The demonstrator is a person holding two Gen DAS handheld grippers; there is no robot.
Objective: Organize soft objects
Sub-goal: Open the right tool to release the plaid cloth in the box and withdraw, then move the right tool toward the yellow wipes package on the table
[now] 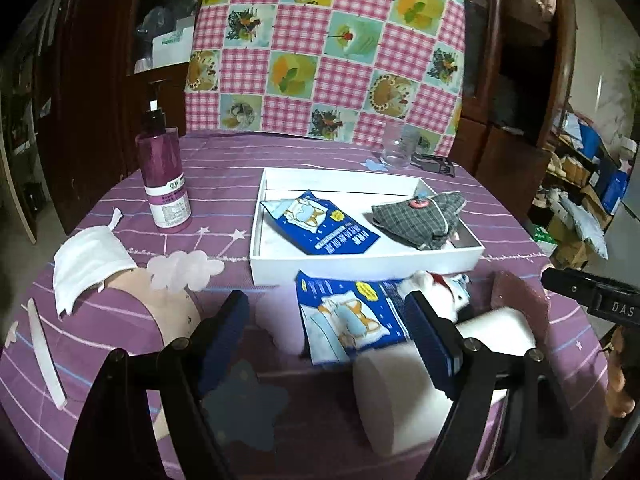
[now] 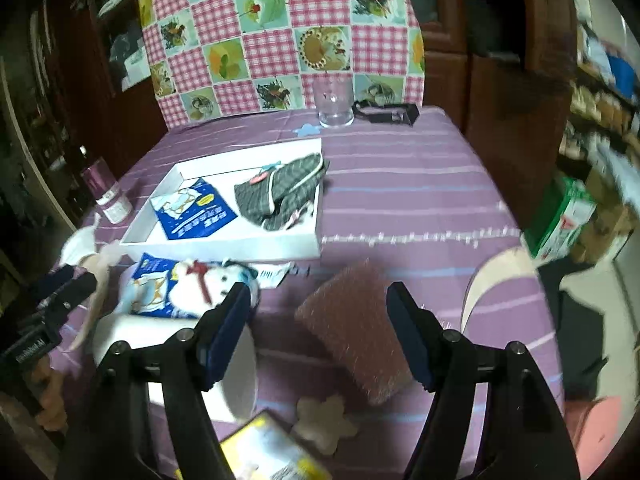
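A white tray (image 1: 360, 268) (image 2: 224, 246) holds a blue packet (image 1: 320, 222) (image 2: 192, 208) and a grey plaid cloth (image 1: 420, 214) (image 2: 280, 192). In front of it lie a second blue packet (image 1: 344, 320) (image 2: 150, 280), a small white plush toy (image 1: 436, 292) (image 2: 204, 284), a white roll (image 1: 400, 396) (image 2: 176, 364) and a brown sponge (image 2: 352, 332) (image 1: 516, 292). A white face mask (image 1: 88, 264) lies at the left. My left gripper (image 1: 328, 332) is open over the second packet. My right gripper (image 2: 318, 328) is open around the sponge, not touching it.
A purple pump bottle (image 1: 164, 176) (image 2: 108, 196) stands left of the tray. A clear glass (image 1: 398, 148) (image 2: 334, 100) and a black clip (image 2: 388, 114) sit at the table's far edge. A yellow packet (image 2: 272, 452) and a pale flower shape (image 2: 324, 420) lie near me.
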